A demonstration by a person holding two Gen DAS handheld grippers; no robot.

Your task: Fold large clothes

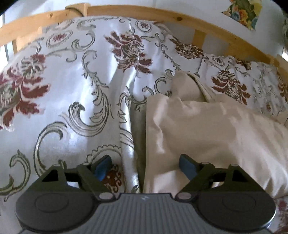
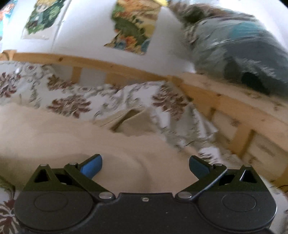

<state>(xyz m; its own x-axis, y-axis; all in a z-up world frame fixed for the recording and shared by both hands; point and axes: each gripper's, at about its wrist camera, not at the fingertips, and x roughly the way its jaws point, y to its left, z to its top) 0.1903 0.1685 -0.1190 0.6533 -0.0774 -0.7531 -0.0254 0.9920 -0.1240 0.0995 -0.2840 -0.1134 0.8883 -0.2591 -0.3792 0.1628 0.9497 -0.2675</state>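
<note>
Grippers hung open over the cloth, nothing grasped yet.

Left gripper [image 1: 144,166] and right gripper [image 2: 145,166] both had jaws apart and empty; the cream garment [image 1: 207,129] lay rumpled on the floral bedspread [image 1: 68,86], inside the wooden bed frame [image 1: 136,13]. This looked like the reach before a first fold; next, each gripper would need to close on an edge.

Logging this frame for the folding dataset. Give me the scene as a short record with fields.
surface: bed with floral bedspread
garment: cream cloth, rumpled, lying on the bedspread
left gripper: open, empty, over the cloth's left edge
right gripper: open, empty, over the cloth
bed frame: wooden rail behind the bedding
wall: white, colourful pictures
fold progress: cloth not yet folded flat
image quality: right wrist view blurred
</note>
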